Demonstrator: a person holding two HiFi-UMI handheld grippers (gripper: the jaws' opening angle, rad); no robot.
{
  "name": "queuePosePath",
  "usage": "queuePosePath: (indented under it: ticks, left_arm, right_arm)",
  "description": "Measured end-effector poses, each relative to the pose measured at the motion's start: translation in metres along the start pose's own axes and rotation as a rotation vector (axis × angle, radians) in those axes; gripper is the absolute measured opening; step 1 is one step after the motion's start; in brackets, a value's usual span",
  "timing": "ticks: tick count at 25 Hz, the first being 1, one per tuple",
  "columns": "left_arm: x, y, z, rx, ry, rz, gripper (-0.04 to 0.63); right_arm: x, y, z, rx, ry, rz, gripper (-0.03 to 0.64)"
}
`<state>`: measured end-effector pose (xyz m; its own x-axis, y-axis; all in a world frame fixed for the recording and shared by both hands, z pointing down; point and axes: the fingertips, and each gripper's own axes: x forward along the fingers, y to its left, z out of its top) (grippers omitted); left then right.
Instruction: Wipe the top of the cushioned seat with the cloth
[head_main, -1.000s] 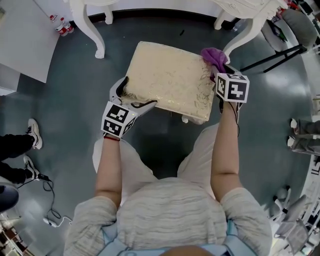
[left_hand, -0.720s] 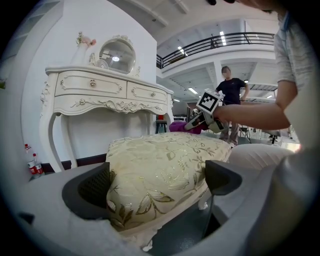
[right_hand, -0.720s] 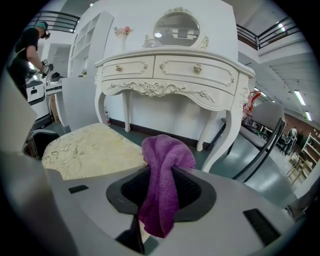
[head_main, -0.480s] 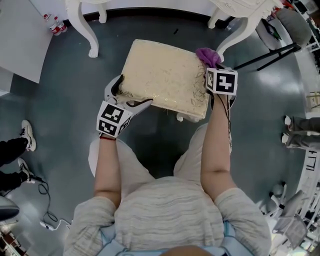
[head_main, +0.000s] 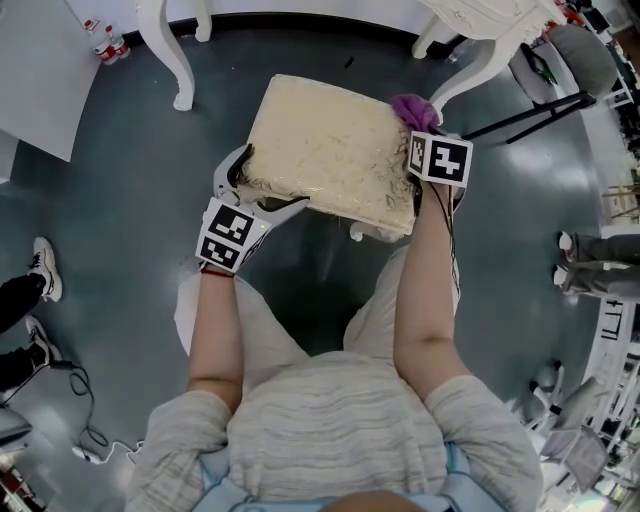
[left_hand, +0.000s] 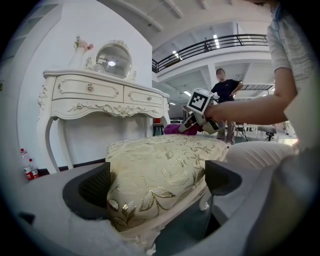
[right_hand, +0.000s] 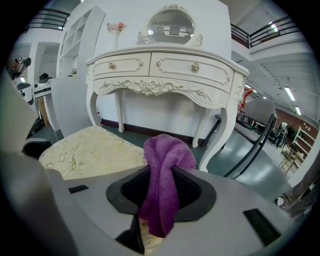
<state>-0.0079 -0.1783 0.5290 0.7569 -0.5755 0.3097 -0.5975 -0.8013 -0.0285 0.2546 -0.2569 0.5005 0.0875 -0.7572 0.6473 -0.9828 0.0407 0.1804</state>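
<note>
Purple cloth (right_hand: 164, 172) hangs pinched between the pressed-together jaws of the right gripper (right_hand: 162, 192), its top bunched above them and its tail drooping below. From the head view we see the same cloth (head_main: 415, 110) at the far right corner of the seat (head_main: 325, 150), with the right gripper (head_main: 428, 135) just behind it at the seat's right edge. A second ago that gripper stood a little further out to the right of the edge; since then it has drawn in closer to the cushion, and over the last half second we see almost no further shift.

The left gripper (head_main: 268, 187) has kept its place at the near left corner. Its own view shows the left gripper (left_hand: 157, 182) with jaws set wide, clasping that corner: the gold-patterned cream cushion of the seat (left_hand: 160, 165) fills the gap and meets both pads.

The seat stands on a grey-green floor (head_main: 120, 220) in front of a white dressing table (right_hand: 165, 65), whose curved legs (head_main: 180, 60) show beyond the cushion. In the left gripper view a person (left_hand: 225, 90) stands well behind the right arm
</note>
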Motion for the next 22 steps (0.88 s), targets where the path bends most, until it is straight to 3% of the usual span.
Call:
queuePosePath:
  ticks: [22]
  left_arm:
    - [0.0, 0.002, -0.001, 0.049, -0.021, -0.012, 0.586]
  right_arm:
    - [0.015, 0.077, 0.034, -0.02, -0.012, 0.092, 0.114]
